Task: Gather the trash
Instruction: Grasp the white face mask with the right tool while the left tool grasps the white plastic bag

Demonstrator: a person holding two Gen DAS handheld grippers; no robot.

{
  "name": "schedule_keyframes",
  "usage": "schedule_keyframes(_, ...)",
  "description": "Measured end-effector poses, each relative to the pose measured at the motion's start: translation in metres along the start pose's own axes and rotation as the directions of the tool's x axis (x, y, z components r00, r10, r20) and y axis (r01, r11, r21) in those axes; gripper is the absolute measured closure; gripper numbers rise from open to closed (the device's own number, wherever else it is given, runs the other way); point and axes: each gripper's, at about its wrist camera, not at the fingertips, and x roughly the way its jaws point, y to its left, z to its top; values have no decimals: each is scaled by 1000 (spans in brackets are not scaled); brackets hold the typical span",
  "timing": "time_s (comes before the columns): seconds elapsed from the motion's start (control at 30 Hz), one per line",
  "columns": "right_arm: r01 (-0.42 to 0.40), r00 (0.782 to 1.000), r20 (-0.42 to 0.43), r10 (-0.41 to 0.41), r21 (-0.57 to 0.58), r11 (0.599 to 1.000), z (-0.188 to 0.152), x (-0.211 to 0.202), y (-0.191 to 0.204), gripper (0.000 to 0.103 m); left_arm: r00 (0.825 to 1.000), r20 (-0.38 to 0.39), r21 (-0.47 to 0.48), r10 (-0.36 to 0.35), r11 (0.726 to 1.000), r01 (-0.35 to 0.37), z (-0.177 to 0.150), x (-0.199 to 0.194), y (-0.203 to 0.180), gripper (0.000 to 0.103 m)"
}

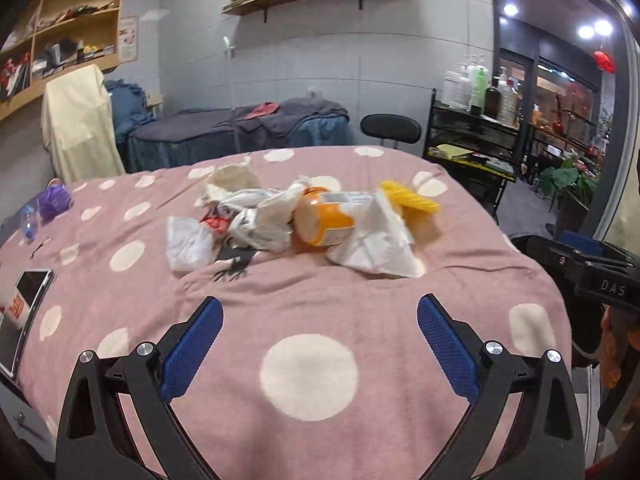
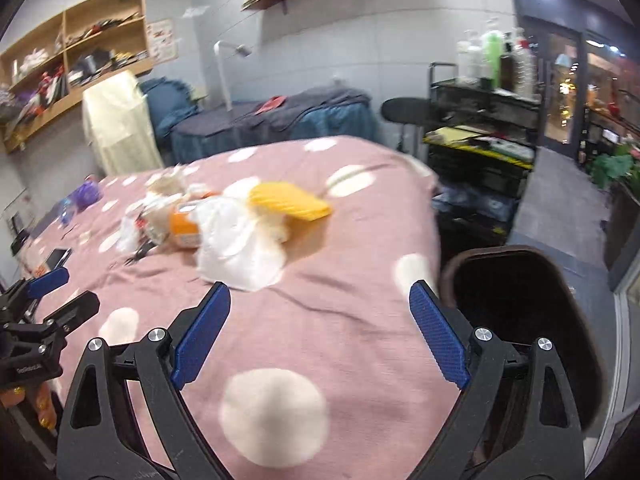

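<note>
On the bed [image 1: 320, 312], mid-blanket, I see the trash [image 1: 304, 220]: crumpled bags, an orange jar [image 1: 322, 220], a yellow lid [image 1: 412, 198]. Both the left gripper [image 1: 320, 344] and right gripper [image 2: 320, 336] hang short of it, jaws spread wide, nothing between them. The bin [image 2: 520, 312] stands beside the bed (right side). Risks as I judge them: the jar may roll when nudged; thin bags may slip from a shallow pinch; the blanket may get clamped too.
</note>
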Motion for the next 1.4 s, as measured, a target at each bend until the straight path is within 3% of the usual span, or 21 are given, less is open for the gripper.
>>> schedule_keyframes(0.27, -123, 987, -116, 107, -143, 982, 13, 40, 64, 13, 995, -76, -56, 56, 997, -61, -8, 21, 80, 7)
schedule_keyframes(0.4, -140, 978, -185, 101, -213, 967, 23, 71, 88, 13, 990, -95, -26, 102, 994, -105, -2, 36, 101, 7)
schedule_keyframes(0.5, -162, 964, -243, 105, -227, 961, 29, 97, 100, 15, 990, -103, -1, 94, 995, -95, 1, 45, 110, 7)
schedule_keyframes(0.6, -137, 957, -286, 57, -270, 953, 33, 121, 113, 20, 988, -134, -16, 74, 997, -77, 6, 59, 122, 7)
schedule_keyframes(0.7, -116, 946, -325, 12, -304, 946, 35, 141, 119, 37, 986, -152, -34, 66, 997, -72, 11, 71, 131, 7)
schedule_keyframes(0.77, -109, 939, -343, 1, -297, 949, 35, 151, 118, 57, 984, -161, -34, 72, 996, -79, 18, 81, 134, 7)
schedule_keyframes(0.8, -106, 937, -348, 0, -288, 952, 36, 153, 117, 58, 984, -161, -33, 75, 996, -81, 21, 86, 136, 7)
schedule_keyframes(0.87, -112, 938, -346, 14, -264, 958, 37, 152, 113, 76, 983, -168, -22, 73, 997, -78, 27, 96, 136, 7)
schedule_keyframes(1.0, -92, 949, -315, 4, -262, 961, 38, 143, 109, 85, 977, -196, -7, 84, 996, -87, 36, 122, 136, 10)
schedule_keyframes(1.2, -81, 963, -268, 15, -236, 969, 36, 119, 100, 89, 967, -249, -1, 59, 998, -62, 40, 151, 131, 24)
schedule_keyframes(1.3, -73, 971, -241, 15, -231, 970, 35, 107, 98, 89, 962, -273, -17, 30, 999, -35, 40, 158, 130, 43)
schedule_keyframes(1.4, -66, 974, -225, 14, -228, 971, 33, 98, 98, 89, 962, -272, -19, 37, 999, -43, 40, 155, 128, 72)
